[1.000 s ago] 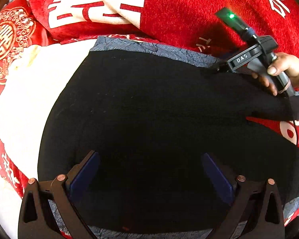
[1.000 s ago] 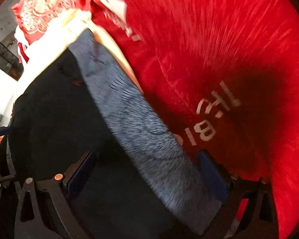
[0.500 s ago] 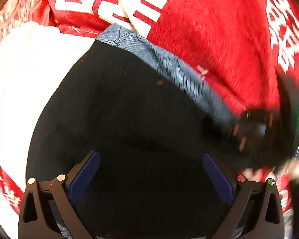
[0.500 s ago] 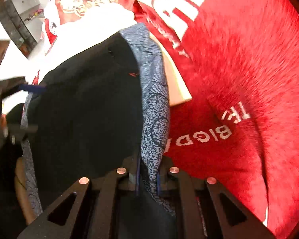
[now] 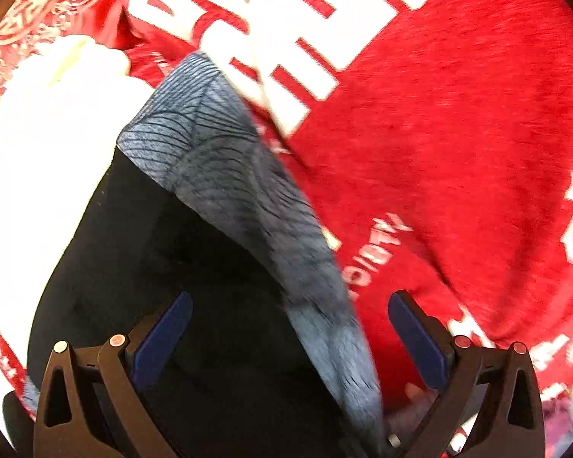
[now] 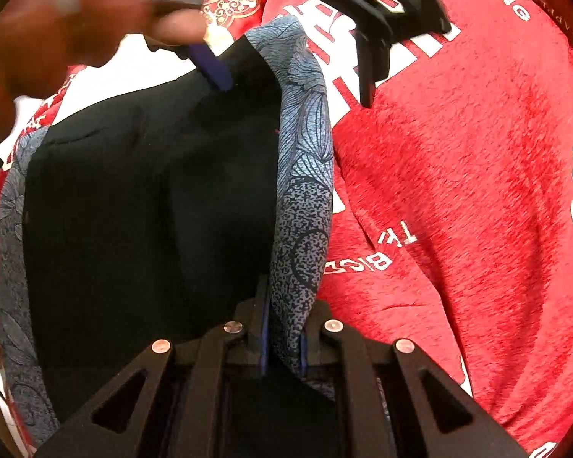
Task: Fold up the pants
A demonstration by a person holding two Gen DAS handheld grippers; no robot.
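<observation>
Black pants (image 5: 164, 305) with blue-grey patterned waistband (image 6: 305, 175), lying on red blanket (image 5: 458, 152); right gripper (image 6: 282, 347) clamped on the waistband, left gripper (image 5: 290, 332) spread wide above the same band.

pants (image 6: 133, 210): matt black cloth | blanket (image 6: 458, 191): fuzzy red fleece

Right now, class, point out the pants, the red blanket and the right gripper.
pants (image 6: 141, 206): right wrist view, on the black cloth.
red blanket (image 5: 458, 145): left wrist view, on a plain red patch.
right gripper (image 6: 284, 343): right wrist view, midway between its fingers, shut on the pants' patterned edge.
</observation>
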